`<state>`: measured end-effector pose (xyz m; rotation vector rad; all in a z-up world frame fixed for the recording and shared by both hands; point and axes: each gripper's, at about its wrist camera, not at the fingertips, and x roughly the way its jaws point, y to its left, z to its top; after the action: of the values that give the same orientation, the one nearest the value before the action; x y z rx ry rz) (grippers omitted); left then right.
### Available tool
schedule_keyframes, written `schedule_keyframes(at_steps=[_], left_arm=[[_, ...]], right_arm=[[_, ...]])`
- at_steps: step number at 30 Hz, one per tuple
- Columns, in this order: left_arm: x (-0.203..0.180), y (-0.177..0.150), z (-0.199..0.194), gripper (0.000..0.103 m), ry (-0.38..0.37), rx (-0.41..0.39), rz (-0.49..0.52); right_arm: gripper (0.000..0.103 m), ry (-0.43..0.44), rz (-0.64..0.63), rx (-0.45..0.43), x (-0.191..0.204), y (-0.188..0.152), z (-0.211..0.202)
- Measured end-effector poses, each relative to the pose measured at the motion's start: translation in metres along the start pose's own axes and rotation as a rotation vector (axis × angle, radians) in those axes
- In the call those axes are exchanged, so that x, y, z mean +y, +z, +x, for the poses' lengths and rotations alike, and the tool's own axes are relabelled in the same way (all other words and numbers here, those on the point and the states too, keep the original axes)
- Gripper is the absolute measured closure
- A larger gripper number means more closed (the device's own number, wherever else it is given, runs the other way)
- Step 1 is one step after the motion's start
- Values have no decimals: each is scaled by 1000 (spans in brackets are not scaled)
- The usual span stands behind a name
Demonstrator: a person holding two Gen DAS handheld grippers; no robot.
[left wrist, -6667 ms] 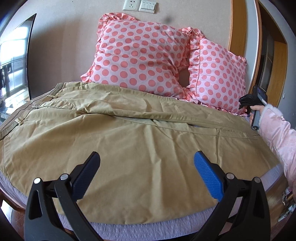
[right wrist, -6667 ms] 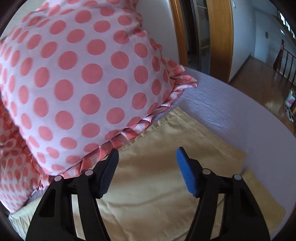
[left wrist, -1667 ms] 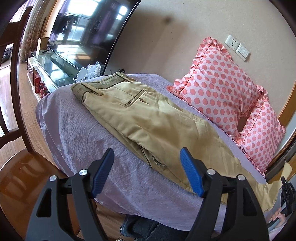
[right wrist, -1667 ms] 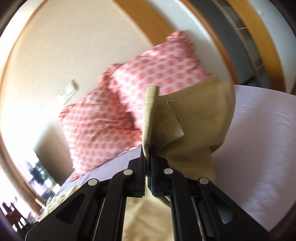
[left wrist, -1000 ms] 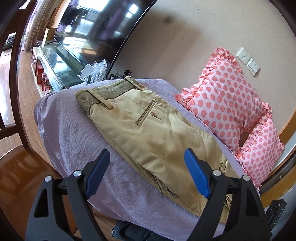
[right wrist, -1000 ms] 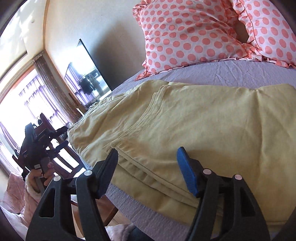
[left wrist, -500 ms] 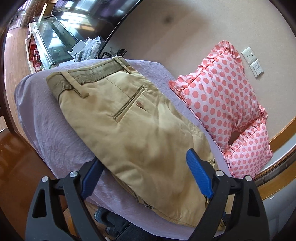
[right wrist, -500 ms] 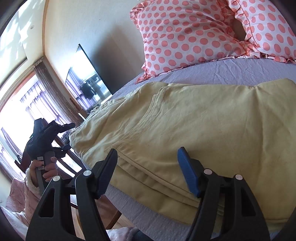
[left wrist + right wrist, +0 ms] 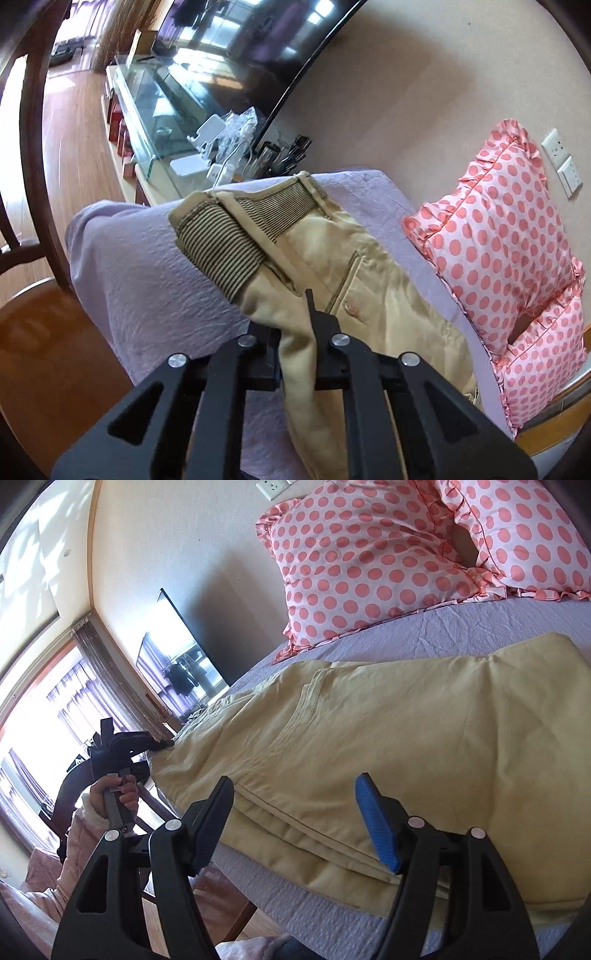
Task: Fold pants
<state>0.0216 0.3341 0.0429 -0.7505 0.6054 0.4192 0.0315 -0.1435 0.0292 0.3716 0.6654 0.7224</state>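
Pants (image 9: 373, 295) lie folded on the purple bed (image 9: 147, 280), waist end by your left gripper (image 9: 295, 354), whose jaws pinch the near edge. Your right gripper (image 9: 295, 823) waits with jaws spread wide. Next, I think, you grab there too and fold again

Matt khaki cotton pants (image 9: 373, 291) with ribbed striped waistband (image 9: 221, 251); crinkled lilac bedsheet (image 9: 147, 280) beneath; glossy wood floor (image 9: 40, 354) beside the bedsheet
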Motion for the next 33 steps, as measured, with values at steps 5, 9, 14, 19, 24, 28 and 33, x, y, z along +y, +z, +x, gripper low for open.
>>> schedule_keyframes(at_steps=[5, 9, 14, 19, 24, 28, 33], left_arm=[[-81, -10, -47, 97, -47, -129, 273], [-172, -54, -89, 96, -203, -157, 501], [-272, -159, -115, 95, -481, -27, 793], [-315, -286, -79, 95, -540, 210, 1075], [-313, -315, -76, 95, -520, 193, 1110], [-315, -323, -81, 95, -525, 189, 1123], [-315, -374, -75, 88, -446, 166, 1318]], right_arm=[[32, -44, 31, -86, -20, -1, -35], [32, -84, 75, -178, -40, -2, -73], [15, -119, 162, -319, -68, -10, -127], [15, -155, 280, -405, -100, -21, -167], [15, -182, 351, -420, -124, -27, -183], [15, -139, 390, -429, -135, -17, -180], [15, -122, 402, -341, -138, 2, -161]])
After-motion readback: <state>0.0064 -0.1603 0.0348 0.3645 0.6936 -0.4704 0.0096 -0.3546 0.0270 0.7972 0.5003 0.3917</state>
